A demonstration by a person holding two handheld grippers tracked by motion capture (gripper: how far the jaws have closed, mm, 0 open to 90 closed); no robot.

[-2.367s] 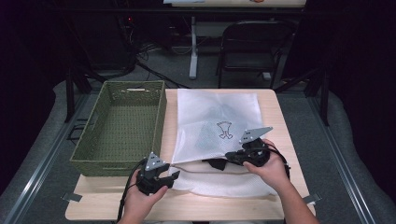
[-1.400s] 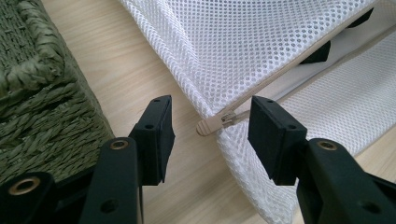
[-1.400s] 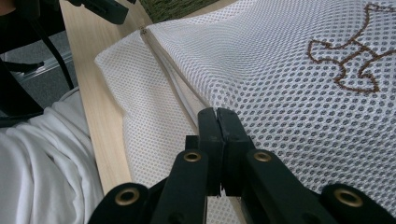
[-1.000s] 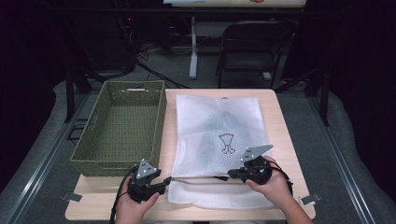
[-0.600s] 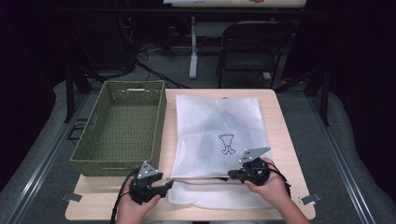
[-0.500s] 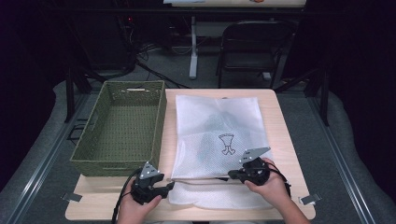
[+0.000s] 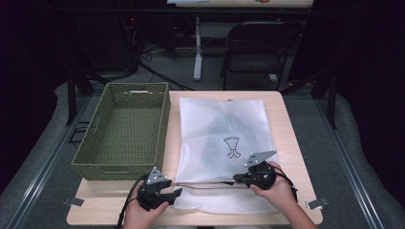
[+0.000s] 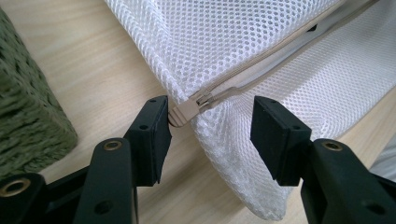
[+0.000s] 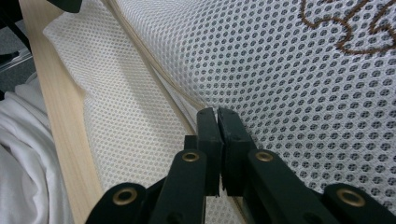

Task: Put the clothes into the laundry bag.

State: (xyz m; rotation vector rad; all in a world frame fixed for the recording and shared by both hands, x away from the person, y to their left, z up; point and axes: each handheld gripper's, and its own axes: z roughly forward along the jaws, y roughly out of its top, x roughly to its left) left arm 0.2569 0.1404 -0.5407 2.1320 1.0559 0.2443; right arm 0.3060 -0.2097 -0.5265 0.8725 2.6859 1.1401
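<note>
Left gripper (image 8: 210, 135) has its jaws standing apart around the beige zipper pull (image 8: 187, 110); I see the pull's tip just at one pad, the other pad well clear. Those jaws have just been closing a little with the pull between them. Right gripper (image 9: 218, 119) is clamped on the zipper edge of the white mesh bag (image 7: 224, 143). The zipper (image 7: 205, 183) runs straight across the near end of the bag between my two grippers, its pull pointing toward the left one. The bag lies lengthwise away from me on the wooden table (image 7: 291, 129), just beside the green woven basket (image 7: 124, 129).
</note>
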